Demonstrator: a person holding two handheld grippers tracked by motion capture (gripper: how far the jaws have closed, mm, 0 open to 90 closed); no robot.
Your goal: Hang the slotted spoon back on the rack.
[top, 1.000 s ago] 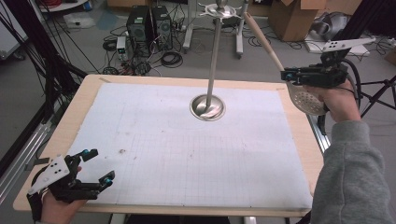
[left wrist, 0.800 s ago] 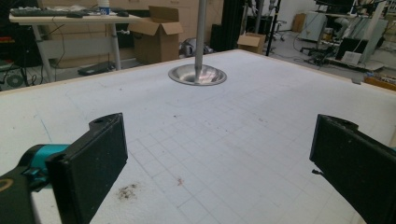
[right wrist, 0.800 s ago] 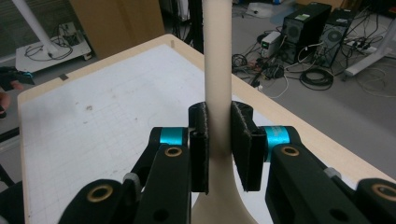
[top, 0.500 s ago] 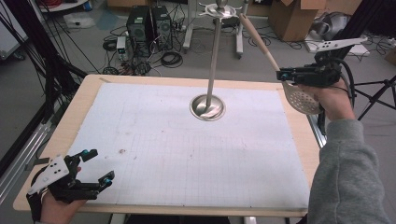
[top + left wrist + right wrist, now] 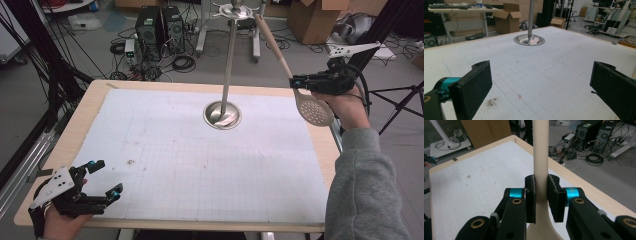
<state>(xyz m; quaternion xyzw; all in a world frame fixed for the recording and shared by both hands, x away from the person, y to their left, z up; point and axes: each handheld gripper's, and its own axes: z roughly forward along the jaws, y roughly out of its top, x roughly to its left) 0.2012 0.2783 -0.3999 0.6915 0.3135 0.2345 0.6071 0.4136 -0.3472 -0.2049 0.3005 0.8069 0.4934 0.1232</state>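
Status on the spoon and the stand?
Done: the right gripper is shut on the slotted spoon, lifted off the table. In hand: handle tip up near the stand top. Left: probably hanging it. Left gripper open, idle.

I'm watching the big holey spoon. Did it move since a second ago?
Yes, a little. The slotted spoon in the right gripper has swung up and left: its handle tip now reaches close to the top of the metal stand.
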